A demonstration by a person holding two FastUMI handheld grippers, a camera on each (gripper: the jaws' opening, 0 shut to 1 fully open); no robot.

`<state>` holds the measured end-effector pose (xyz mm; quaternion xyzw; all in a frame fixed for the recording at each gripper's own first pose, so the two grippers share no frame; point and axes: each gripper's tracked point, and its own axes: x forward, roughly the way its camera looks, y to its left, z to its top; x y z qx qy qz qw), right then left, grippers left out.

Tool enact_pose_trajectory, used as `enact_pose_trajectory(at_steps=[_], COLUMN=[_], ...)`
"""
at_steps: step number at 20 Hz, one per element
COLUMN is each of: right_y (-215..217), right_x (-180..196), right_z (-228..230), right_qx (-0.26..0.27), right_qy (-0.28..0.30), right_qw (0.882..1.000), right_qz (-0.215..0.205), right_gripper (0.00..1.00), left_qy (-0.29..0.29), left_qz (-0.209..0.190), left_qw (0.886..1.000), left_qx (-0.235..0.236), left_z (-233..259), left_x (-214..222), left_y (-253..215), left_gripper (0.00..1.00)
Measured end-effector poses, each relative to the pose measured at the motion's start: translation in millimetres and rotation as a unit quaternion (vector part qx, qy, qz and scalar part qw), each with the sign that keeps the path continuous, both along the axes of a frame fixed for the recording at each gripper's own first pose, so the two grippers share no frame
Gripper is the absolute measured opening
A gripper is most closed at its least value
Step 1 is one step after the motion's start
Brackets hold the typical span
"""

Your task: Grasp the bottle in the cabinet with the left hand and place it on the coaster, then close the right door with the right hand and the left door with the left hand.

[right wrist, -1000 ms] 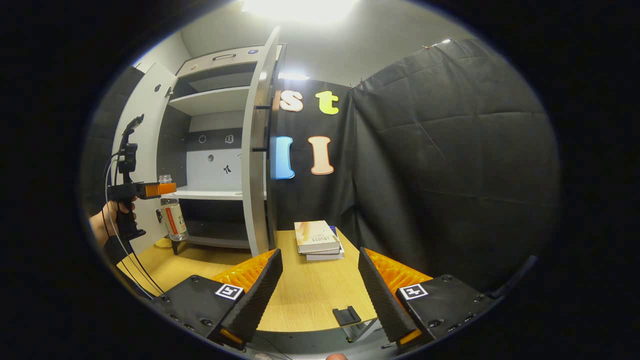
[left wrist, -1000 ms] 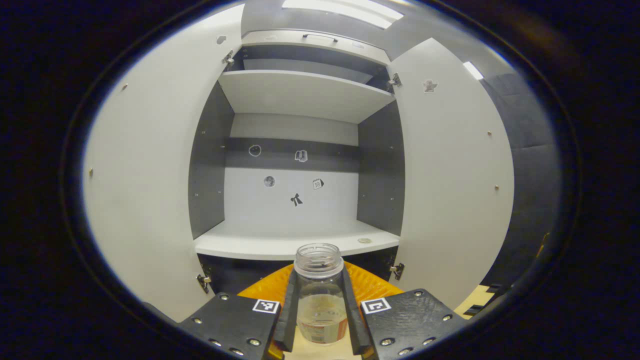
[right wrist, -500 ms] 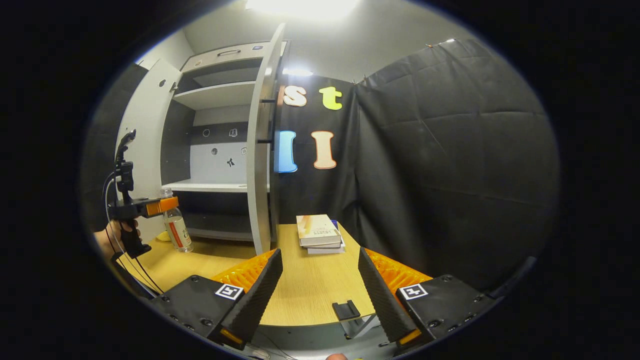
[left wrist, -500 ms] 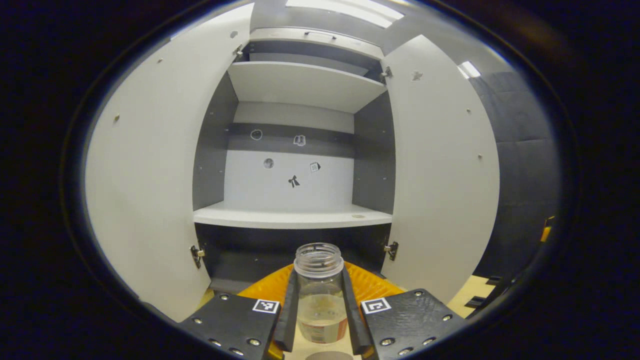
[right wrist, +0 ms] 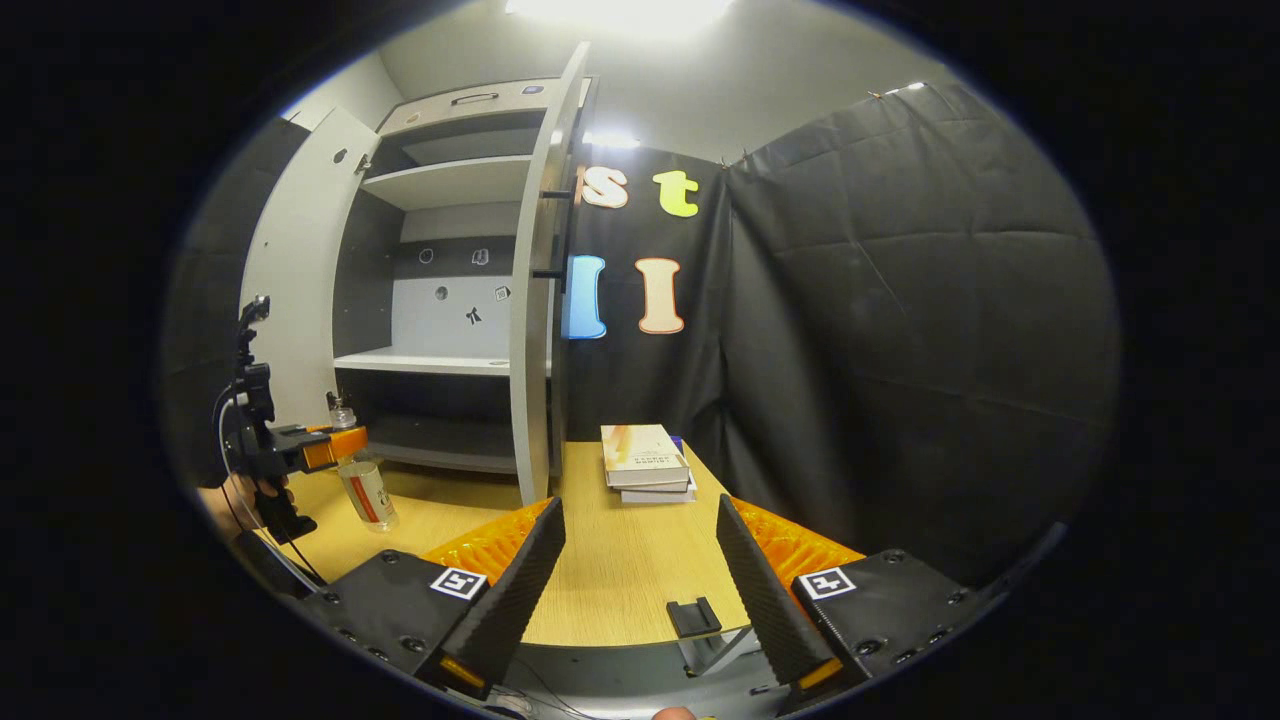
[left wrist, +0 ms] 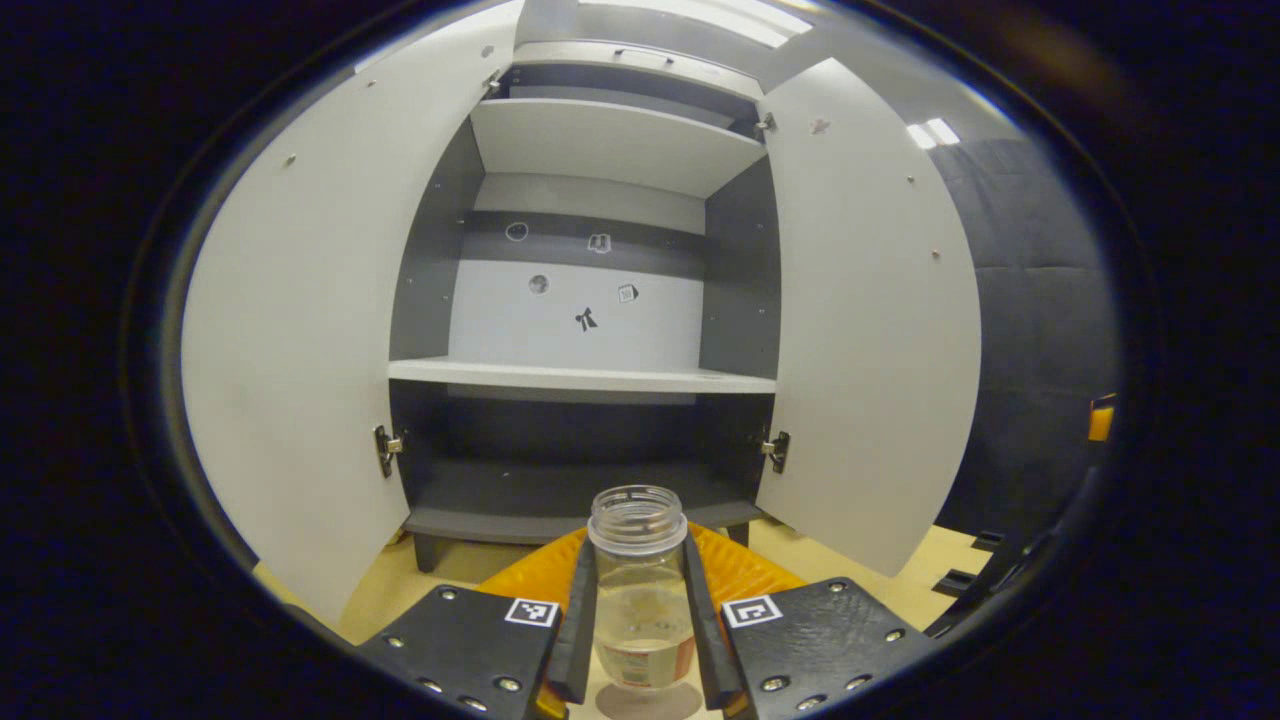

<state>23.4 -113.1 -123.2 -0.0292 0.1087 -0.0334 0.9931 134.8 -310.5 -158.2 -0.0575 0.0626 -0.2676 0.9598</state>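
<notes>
Jaws clamped on upright bottle [left wrist: 640, 590]

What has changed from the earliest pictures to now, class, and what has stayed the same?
The left gripper has carried the bottle downward, from shelf height to just above the tabletop, where a grey coaster now shows beneath it. Its fingers stay shut on the bottle. The right gripper stays open over the table, both cabinet doors remain open, and the books have not moved.
</notes>
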Motion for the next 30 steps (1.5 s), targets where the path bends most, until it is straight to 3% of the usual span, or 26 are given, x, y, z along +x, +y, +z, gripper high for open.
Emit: enact_pose_trajectory(at_steps=[12,25,29,30], right_y=[-7.5,-8.5,-8.0,-7.7], right_x=[-2.6,-3.0,-2.9,-3.2], right_z=[-3.0,-3.3,1.0,4.0], right_qx=[-0.024,-0.019,-0.019,-0.023], right_qy=[0.009,-0.001,-0.008,-0.012], right_qw=[1.0,1.0,1.0,1.0], right_qz=[0.003,0.008,0.009,0.01], right_gripper=[0.95,0.96,0.97,0.97], left_qy=[0.022,0.039,0.04,0.039], left_qz=[0.007,0.035,0.038,0.042], left_qw=[0.999,0.998,0.998,0.998], left_qx=[0.027,0.026,0.031,0.033], left_z=[-59.0,-83.2,-81.3,-79.0], left_x=[-16.3,-30.6,-34.0,-33.0], left_y=[-6.1,-1.0,-0.9,0.4], left_gripper=[0.44,0.48,0.69,0.7])
